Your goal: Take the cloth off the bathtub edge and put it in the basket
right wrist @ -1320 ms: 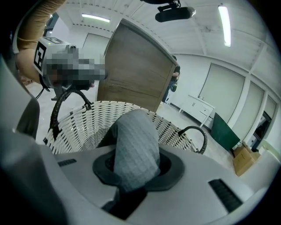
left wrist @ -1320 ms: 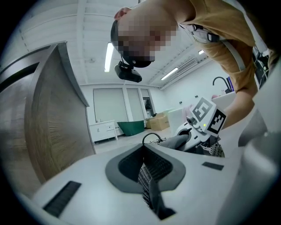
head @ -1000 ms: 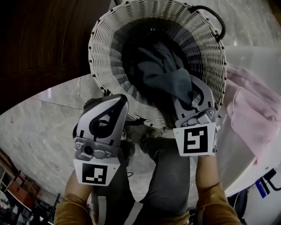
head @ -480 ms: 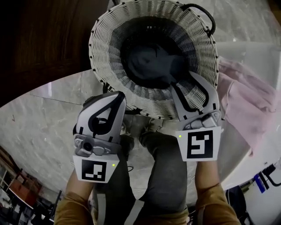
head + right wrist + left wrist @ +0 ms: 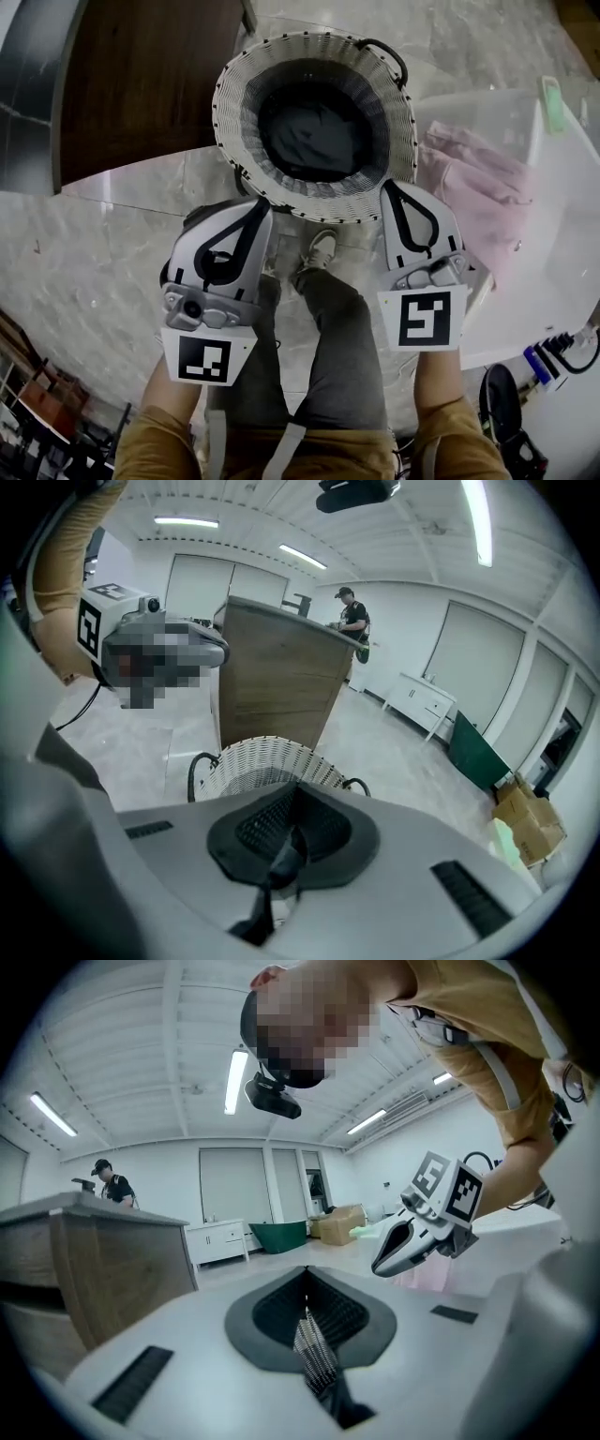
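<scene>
My left fingers (image 5: 257,216) are clenched on nothing. My right fingers (image 5: 397,195) have just closed, also with nothing between them. Both hang just this side of the basket (image 5: 232,94). The dark cloth (image 5: 314,139) lies in its bottom. A pink cloth (image 5: 473,183) is draped over the tub (image 5: 562,253) edge.

Your head view is dim and a little soft, and its wide lens bows the floor (image 5: 84,272) at the rim. The cloth (image 5: 314,136) in the basket (image 5: 375,192) at 12 o'clock sinks into near-black shadow, while the bathtub (image 5: 562,244) at 3 o'clock is almost washed out. In your gripper views the ceiling strips (image 5: 234,1080) glare white at 12 o'clock. A black vignette rings each frame, and the left claw (image 5: 306,1279) and right claw (image 5: 294,789) sit blurred up close.
</scene>
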The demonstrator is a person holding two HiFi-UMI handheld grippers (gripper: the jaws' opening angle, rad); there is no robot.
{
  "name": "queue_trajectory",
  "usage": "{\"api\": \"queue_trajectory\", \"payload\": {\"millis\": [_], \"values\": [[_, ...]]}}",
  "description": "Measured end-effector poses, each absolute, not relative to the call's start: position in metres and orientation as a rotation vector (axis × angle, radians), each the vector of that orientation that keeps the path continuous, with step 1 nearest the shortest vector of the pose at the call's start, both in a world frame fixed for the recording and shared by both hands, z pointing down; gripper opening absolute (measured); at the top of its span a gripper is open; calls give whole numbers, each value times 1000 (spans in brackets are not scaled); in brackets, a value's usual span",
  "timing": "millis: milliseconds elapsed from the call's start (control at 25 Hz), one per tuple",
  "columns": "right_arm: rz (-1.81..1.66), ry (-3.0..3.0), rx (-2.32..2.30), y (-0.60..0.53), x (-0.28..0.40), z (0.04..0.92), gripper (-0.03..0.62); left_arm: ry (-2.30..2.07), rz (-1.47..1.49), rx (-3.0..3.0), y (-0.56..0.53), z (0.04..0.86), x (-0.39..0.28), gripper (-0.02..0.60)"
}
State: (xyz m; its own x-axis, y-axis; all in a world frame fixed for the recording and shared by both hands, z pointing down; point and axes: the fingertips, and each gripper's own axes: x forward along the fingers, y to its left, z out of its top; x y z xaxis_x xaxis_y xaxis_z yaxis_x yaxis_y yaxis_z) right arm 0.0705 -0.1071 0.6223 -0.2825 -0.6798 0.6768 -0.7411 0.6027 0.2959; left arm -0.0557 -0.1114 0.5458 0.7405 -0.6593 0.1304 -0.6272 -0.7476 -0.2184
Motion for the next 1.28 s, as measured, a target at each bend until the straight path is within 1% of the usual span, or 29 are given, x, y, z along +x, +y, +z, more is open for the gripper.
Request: {"api": "queue_trajectory", "payload": {"millis": [600, 960, 1280], "values": [[49, -2045, 1183, -77, 58, 419, 6, 1003, -328, -2769, -83, 384, -70, 8], [7, -2071, 1267, -52, 32, 314, 6, 931, -227, -2735, -72, 271, -75, 8], [-24, -2105, 1308, -23, 19, 236, 6, 941, -205, -2706, -48, 197, -92, 8]]}}
